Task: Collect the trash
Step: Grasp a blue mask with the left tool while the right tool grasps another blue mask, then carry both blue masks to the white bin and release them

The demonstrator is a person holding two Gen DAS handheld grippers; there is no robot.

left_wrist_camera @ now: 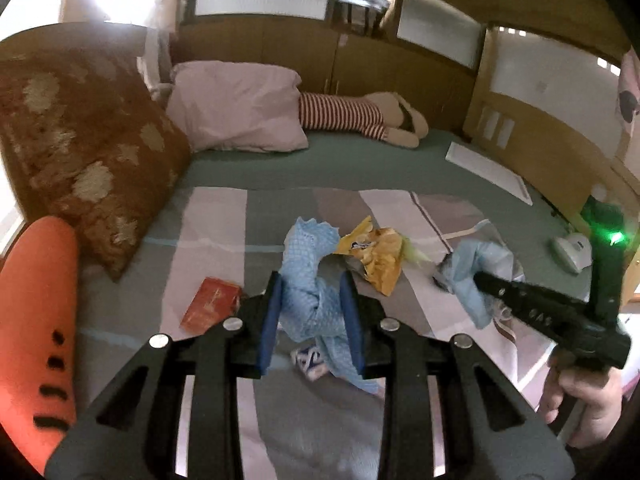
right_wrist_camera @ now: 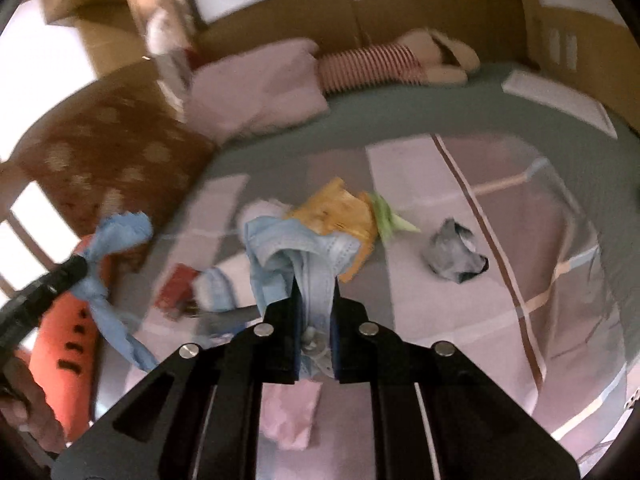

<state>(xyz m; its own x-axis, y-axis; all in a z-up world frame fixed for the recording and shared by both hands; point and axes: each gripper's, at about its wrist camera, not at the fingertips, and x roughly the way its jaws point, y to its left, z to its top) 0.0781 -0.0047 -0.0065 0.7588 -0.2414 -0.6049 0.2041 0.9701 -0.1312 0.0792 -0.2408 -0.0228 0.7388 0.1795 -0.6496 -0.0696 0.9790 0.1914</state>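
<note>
Left wrist: we clamp the crumpled blue waffle-textured cloth between narrowed jaws, mid-bunch; soft, light. Right gripper pinches the limp pale-blue face mask.

No lettering can be read; the print on the yellow snack wrapper is too blurred.

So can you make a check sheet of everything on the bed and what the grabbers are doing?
Surface: bed sheet, green, with a striped cover.
Job's things: blue cloth in the left hand-held gripper; face mask in the right hand-held gripper; yellow wrapper, grey wrapper, red packet, pink paper lying loose.
Clutter: pillow, brown cushion, orange cushion, striped soft toy.
Grippers: both shut on their items.
Cables: nothing seen.
Surroundings: wooden headboard.
</note>
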